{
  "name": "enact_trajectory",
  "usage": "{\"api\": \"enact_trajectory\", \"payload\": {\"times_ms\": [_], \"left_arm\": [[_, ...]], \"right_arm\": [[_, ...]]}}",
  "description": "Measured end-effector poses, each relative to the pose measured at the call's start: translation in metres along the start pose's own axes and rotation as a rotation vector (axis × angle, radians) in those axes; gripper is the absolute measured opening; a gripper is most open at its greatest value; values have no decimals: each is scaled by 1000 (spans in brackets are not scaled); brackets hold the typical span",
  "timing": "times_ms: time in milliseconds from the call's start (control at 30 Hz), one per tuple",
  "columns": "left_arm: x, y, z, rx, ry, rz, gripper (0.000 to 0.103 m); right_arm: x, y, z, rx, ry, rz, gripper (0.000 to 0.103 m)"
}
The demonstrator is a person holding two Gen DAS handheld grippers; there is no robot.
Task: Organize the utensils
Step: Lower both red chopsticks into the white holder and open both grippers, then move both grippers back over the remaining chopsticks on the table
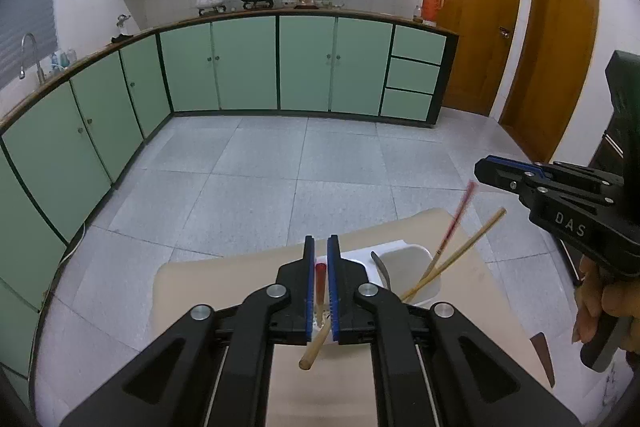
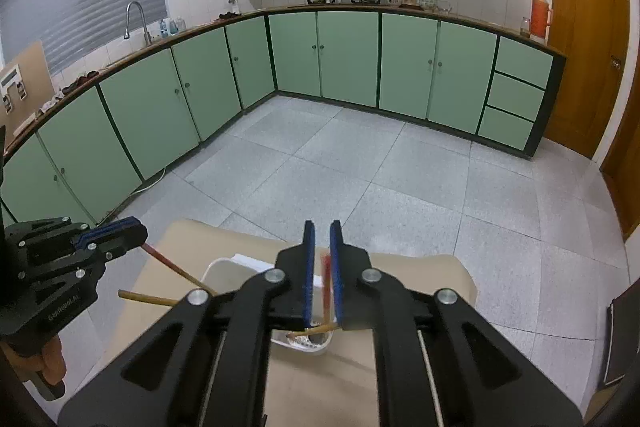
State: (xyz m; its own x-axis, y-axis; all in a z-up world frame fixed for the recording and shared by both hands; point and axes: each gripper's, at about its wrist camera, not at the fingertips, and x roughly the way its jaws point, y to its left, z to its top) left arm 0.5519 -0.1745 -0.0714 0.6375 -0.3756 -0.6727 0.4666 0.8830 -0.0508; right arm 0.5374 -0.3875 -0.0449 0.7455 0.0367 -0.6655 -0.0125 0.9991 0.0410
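A white tub (image 1: 416,251) stands on the beige table (image 1: 208,287) and holds a metal spoon (image 1: 380,263) and several chopsticks. My left gripper (image 1: 321,247) is shut on a red-tipped chopstick (image 1: 320,287) whose lower end reaches into the tub (image 2: 218,265); the right wrist view shows the same left gripper (image 2: 138,233) and chopstick (image 2: 172,267). A second red-tipped chopstick (image 2: 327,279), blurred, stands loose between the pads of my right gripper (image 2: 322,231), its foot in the tub. The right gripper (image 1: 482,173) is narrowly open. Two bamboo chopsticks (image 1: 460,251) lean out over the rim.
A hand (image 1: 596,307) holds the right gripper's handle. A dark brown object (image 1: 544,355) lies at the table's right side. The table's far edge drops to grey floor tiles (image 1: 320,167); green cabinets (image 1: 240,63) line the walls beyond.
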Motion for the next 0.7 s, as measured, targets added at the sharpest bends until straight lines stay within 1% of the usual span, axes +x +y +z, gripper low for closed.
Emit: {"api": "enact_trajectory", "payload": {"times_ms": [100,167,233,267,300,333,367,400,433,467,500,533,567,600,633,667,700], "left_arm": [[-8,2,1,-1,-15,1,8],[-22,4,1,-4,-37,-6,12],[-39,5,-4,1,-71,4,25],[-51,4,-9,6,-96,2,28],[-60,4,-13,7,-111,0,34],[-74,4,-22,11,-137,-1,39],[-83,3,-29,11,-153,1,42],[-95,2,-40,14,-172,-1,49],[-108,1,-58,12,-192,-1,55],[-116,0,-68,9,-205,2,58],[-126,-2,-90,6,-222,7,63],[-131,-4,-104,6,-225,5,66],[-137,-5,-124,-4,-237,13,68],[-141,-7,-139,-8,-245,25,72],[-146,-12,-164,-8,-254,31,74],[-149,-16,-184,-5,-259,29,74],[-153,-23,-212,0,-268,29,75]], "right_arm": [[-8,-1,-1,7,-19,0,18],[-20,-4,-4,13,-36,8,18],[-38,-7,-15,13,-63,16,18],[-47,-9,-20,9,-75,17,18],[-57,-11,-29,9,-88,24,19],[-69,-11,-43,9,-106,33,19],[-77,-11,-54,2,-114,35,20],[-88,-10,-71,-10,-128,39,21],[-98,-8,-91,-24,-142,41,22],[-106,-6,-107,-32,-150,42,24],[-114,-3,-132,-38,-159,45,28],[-120,-1,-150,-44,-161,46,29],[-126,3,-179,-56,-157,48,32],[-130,9,-209,-70,-149,51,33],[-133,14,-230,-80,-143,51,34],[-135,21,-262,-87,-130,53,36],[-136,28,-288,-85,-109,61,36]]}}
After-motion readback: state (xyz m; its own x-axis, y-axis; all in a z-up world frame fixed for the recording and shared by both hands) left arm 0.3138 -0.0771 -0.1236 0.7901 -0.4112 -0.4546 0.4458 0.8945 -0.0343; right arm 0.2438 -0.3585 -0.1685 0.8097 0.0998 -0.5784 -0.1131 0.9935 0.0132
